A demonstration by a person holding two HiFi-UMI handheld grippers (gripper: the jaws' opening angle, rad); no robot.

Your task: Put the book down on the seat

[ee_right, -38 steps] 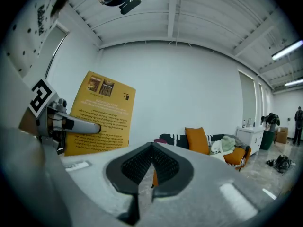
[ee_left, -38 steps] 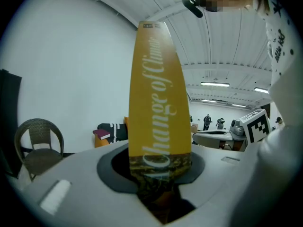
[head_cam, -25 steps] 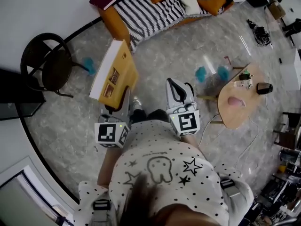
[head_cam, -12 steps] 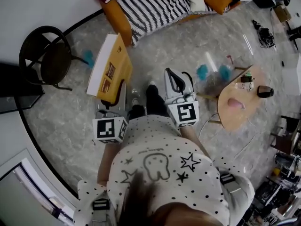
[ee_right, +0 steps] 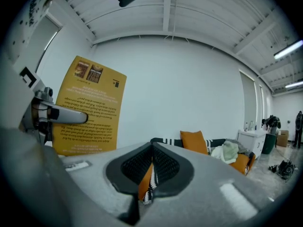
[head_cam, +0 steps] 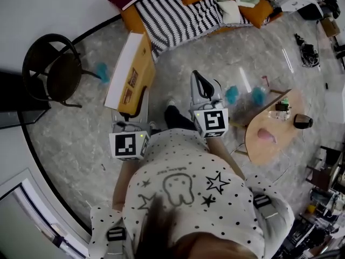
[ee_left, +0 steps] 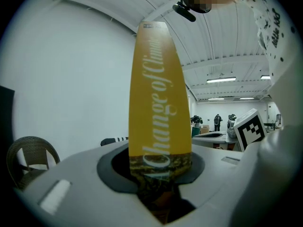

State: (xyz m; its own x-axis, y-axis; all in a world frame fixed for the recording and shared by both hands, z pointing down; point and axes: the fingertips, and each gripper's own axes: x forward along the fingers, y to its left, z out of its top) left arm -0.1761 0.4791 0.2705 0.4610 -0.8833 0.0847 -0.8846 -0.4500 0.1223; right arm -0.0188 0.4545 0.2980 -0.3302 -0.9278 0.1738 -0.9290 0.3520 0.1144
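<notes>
- While the left tongs (head_cam: 141,102) clamp the lower edge of the yellow book (head_cam: 132,74), their jaws stand partly apart with the book wedged between the pads.
- Seen from the left gripper view, the book's spine rises upright straight out of those jaws, its white lettering running along it.
- The book is held on edge in the air above the grey marbled floor (head_cam: 81,128), with the white page block facing left and the yellow cover facing right. It rests on no seat.
- The right tongs (head_cam: 202,88) are just right of the left ones. Their jaws are drawn together to a thin slit, with nothing between them.
- The right gripper view shows the book's back cover at the left, its print upside down.
- An orange sofa (head_cam: 135,23) with a black-and-white striped throw (head_cam: 178,15) stands at the far side, and both tongs point towards it.
- A dark round chair (head_cam: 54,72) stands at the left, apart from the book.
- A round wooden desk (head_cam: 269,134) with small items on it stands at the right.
</notes>
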